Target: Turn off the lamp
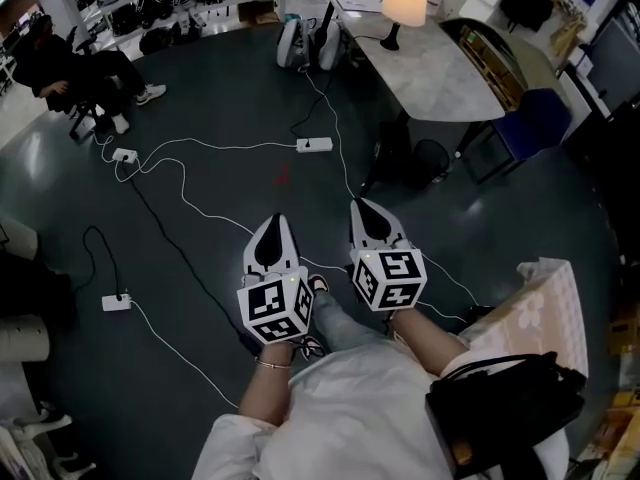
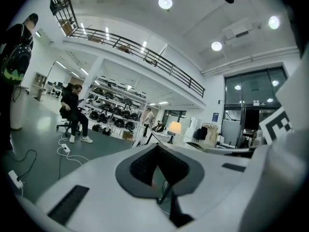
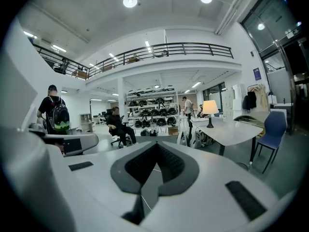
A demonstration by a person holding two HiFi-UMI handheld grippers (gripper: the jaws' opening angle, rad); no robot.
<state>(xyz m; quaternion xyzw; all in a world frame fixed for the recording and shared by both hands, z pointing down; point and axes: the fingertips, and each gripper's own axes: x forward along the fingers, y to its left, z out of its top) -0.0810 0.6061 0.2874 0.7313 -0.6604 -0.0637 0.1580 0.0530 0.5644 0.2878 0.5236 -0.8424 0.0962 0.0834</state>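
Note:
The lamp (image 1: pixel 404 3), lit, with a cream shade and a dark base, stands at the far end of a pale marble-look table (image 1: pixel 432 72) across the room. It is small and far off in the left gripper view (image 2: pixel 174 127) and in the right gripper view (image 3: pixel 209 108). Both grippers are held side by side over the dark floor, well short of the table. My left gripper (image 1: pixel 277 220) (image 2: pixel 157 146) is shut with nothing in it. My right gripper (image 1: pixel 365 206) (image 3: pixel 155 144) is also shut and empty.
White cables and power strips (image 1: pixel 314 145) (image 1: pixel 116 302) lie across the floor between me and the table. A blue chair (image 1: pixel 530 123) stands to the right of the table, and white devices (image 1: pixel 305 43) lean at its left. A person (image 1: pixel 75 73) sits at the far left. A black bag (image 1: pixel 505 403) hangs at my right side.

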